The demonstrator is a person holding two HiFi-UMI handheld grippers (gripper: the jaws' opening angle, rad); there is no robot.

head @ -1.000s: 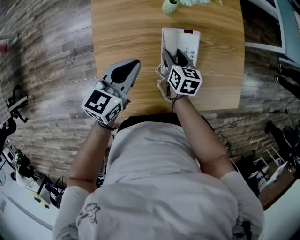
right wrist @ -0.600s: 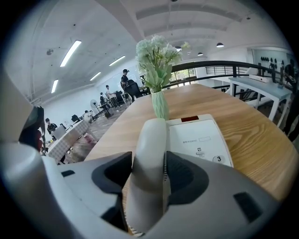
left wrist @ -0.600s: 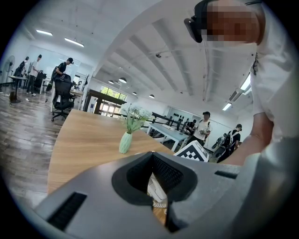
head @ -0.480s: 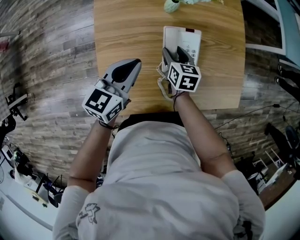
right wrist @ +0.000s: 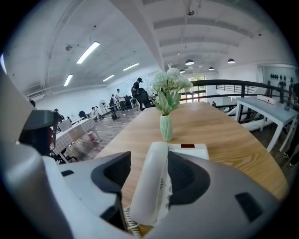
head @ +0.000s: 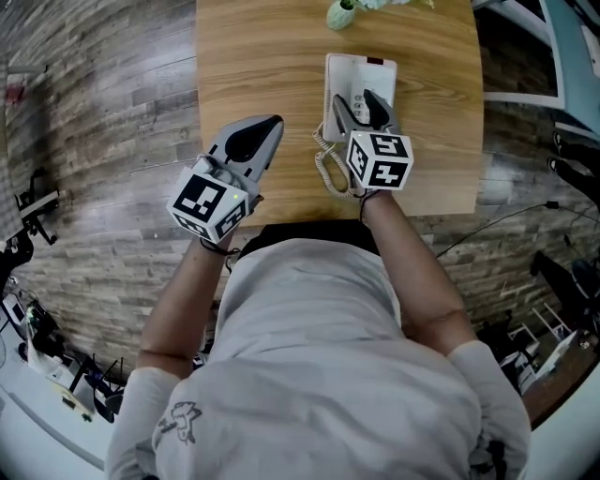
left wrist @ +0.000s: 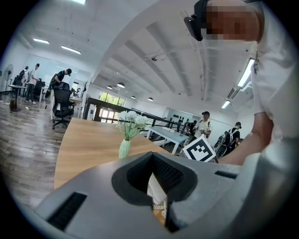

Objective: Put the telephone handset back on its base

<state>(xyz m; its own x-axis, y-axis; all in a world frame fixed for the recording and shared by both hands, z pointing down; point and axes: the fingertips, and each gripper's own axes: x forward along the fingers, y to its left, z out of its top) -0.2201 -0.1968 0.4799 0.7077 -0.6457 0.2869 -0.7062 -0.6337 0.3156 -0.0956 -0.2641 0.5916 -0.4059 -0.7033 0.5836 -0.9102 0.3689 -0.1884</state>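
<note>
The white telephone base (head: 375,77) lies on the wooden table (head: 262,66), with the white handset (head: 331,94) lying along its left side. My right gripper (head: 357,103) straddles the handset and its jaws are opening. In the right gripper view the handset (right wrist: 148,186) runs between the two jaws of the right gripper (right wrist: 150,179), with a gap showing on its left side and the base (right wrist: 190,150) beyond. The coiled cord (head: 327,167) hangs off toward the near table edge. My left gripper (head: 265,129) hovers left of the phone, shut and empty.
A pale green vase with white flowers (head: 340,12) stands at the table's far edge, just beyond the phone; it also shows as the vase (right wrist: 166,127). The near table edge (head: 281,223) is close to the person's body. Wood-plank floor surrounds the table.
The right gripper's jaws have spread apart around the handset and the gripper has shifted slightly right. The handset stays on the base. The left gripper has barely moved.
</note>
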